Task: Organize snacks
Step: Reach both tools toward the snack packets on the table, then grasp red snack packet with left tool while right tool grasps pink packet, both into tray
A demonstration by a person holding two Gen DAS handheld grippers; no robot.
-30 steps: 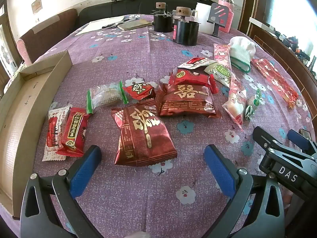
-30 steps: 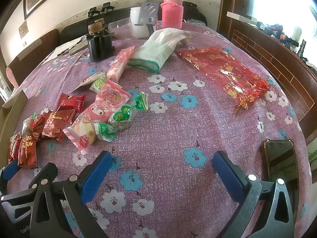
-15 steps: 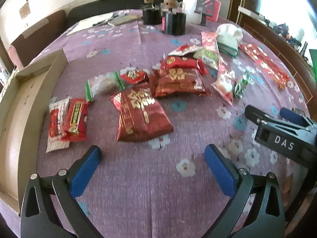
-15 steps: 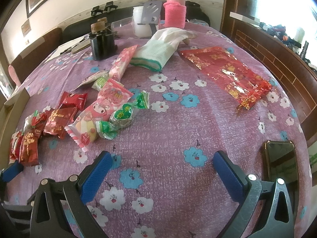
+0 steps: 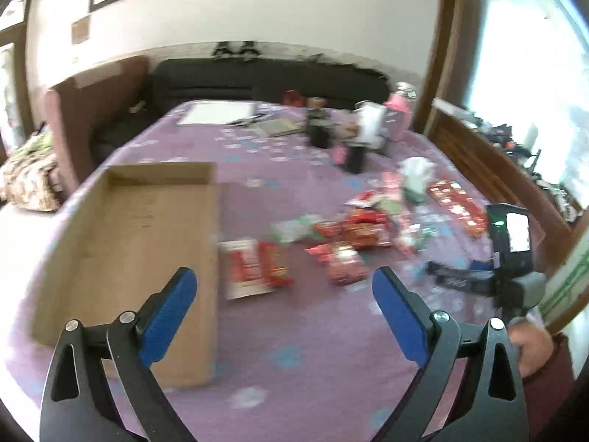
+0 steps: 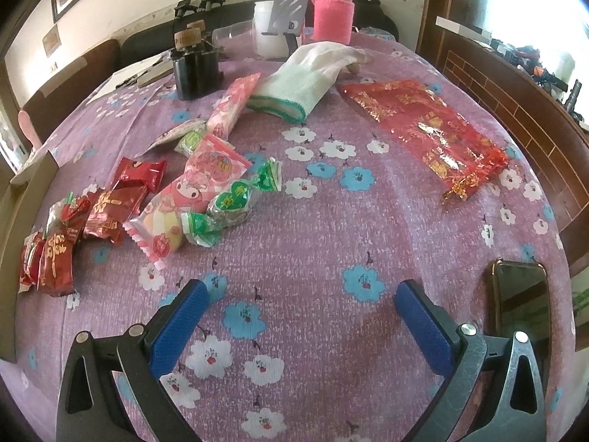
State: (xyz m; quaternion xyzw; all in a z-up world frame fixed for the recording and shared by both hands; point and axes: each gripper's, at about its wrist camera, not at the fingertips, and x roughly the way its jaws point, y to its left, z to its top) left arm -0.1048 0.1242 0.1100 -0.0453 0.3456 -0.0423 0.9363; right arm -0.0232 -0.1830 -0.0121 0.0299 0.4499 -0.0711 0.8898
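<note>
The left gripper (image 5: 283, 316) is closing on nothing over bare desk (image 5: 316, 361), the box (image 5: 129, 243) edge lying left. The right gripper (image 6: 300, 316) is hanging open, empty, snacks (image 6: 191, 199) far left, phone (image 6: 519, 298) right.

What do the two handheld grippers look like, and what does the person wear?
Both the left gripper and the right gripper have black triangular finger frames with cut-out slots, silver rivets and blue textured pads. Seen from the left wrist view, the right one carries a dark block with a lit screen and a green light. The hand holding it shows a dark red sleeve.
</note>
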